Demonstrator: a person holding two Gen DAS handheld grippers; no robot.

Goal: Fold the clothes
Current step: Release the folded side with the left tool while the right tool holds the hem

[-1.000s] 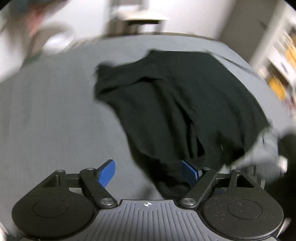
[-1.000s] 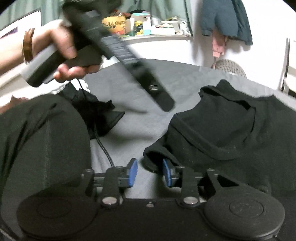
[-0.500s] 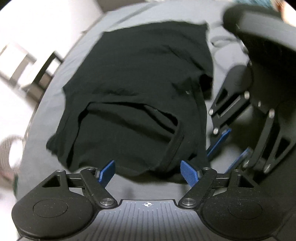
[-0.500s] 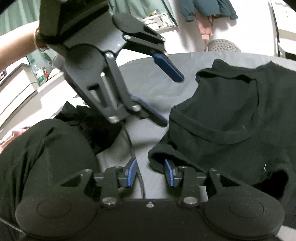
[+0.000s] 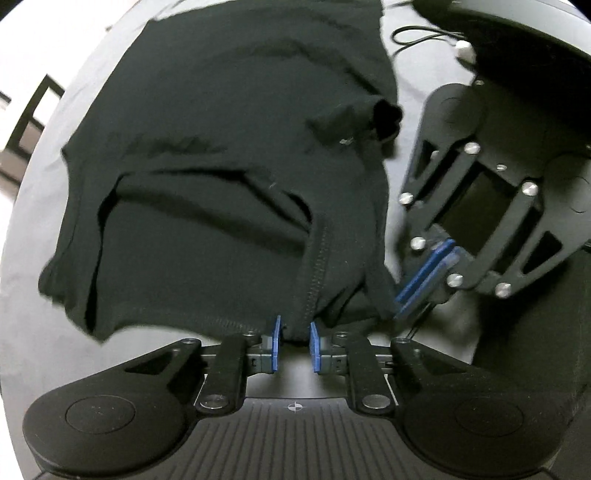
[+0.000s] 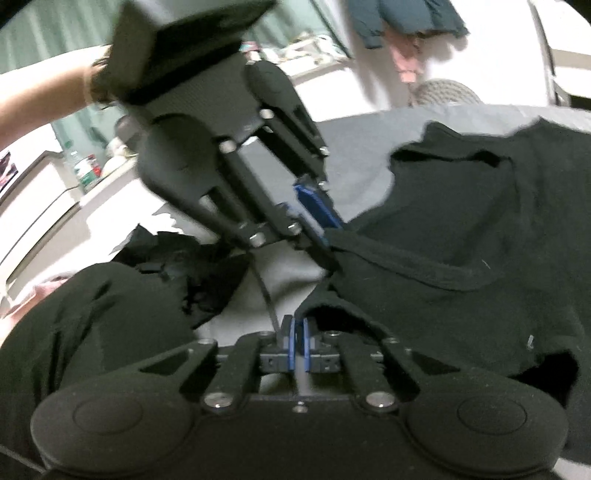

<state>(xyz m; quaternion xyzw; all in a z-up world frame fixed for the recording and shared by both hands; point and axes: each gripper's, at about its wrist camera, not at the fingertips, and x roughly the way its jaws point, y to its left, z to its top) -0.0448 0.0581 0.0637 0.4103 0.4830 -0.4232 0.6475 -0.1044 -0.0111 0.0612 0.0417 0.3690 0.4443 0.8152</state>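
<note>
Black shirt (image 5: 229,177) on grey table (image 5: 40,206); we note the left gripper (image 5: 294,341) and right gripper (image 6: 298,345) each clamped on its near edge; blurred far hem cut off.

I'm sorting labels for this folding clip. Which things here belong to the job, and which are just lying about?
Job:
black shirt, spread on the grey sheet
left tool, shut on the shirt's edge
right tool, shut on the shirt's edge

Lying about:
crumpled dark cloth
cable
hanging clothes
woven basket
</note>
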